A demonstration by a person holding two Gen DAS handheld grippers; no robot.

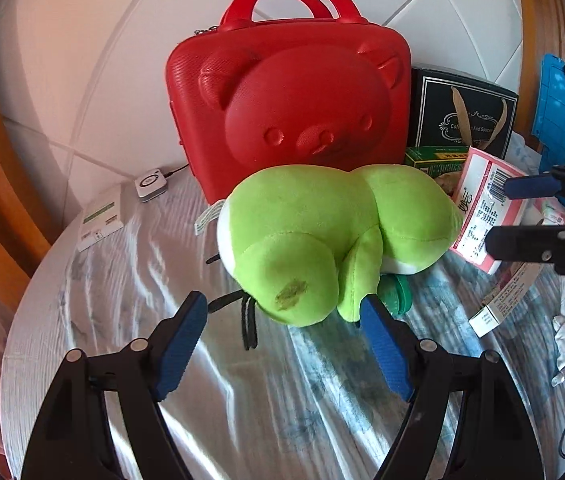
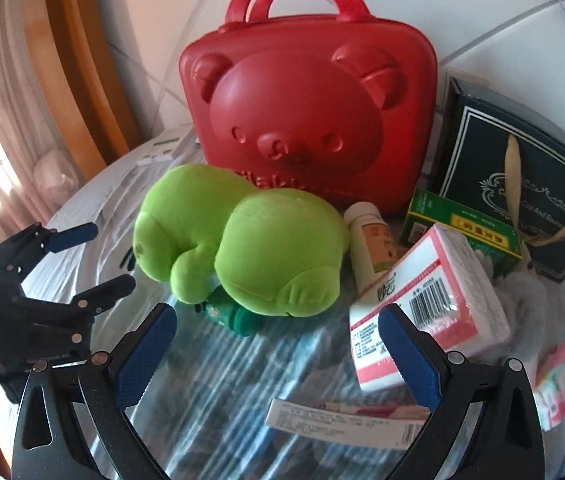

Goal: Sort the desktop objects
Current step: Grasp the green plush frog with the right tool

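**Two grippers open, green plush toy not yet taken**

Soft lime-green plush toy (image 1: 322, 236) lies on its side mid-frame in both views, on the round table w/ wrinkled pale cloth (image 1: 122, 280), leaning just in front of the red hard-shell bear-face case (image 1: 290, 108). Partly under the plush: a small green plastic bottle (image 2: 234, 314), prob. pinned there by its weight.

Left gripper (image 1: 282, 316) is spread wide, fingers either side of the plush's near end, one pad close to or touching a leg; nothing is gripped. Looks lined up for a squeeze, tho that's a guess.

Right gripper (image 2: 278, 320) also wide, empty, low centre of its view, between the plush and the pink-and-white wrapped pack (image 2: 430, 304), which rests tilted on other items.

Further out, right of frame: white pill bottle (image 2: 370, 248), green-yellow carton (image 2: 462, 228), dark gift box w/ ribbon (image 2: 522, 192) by the case.
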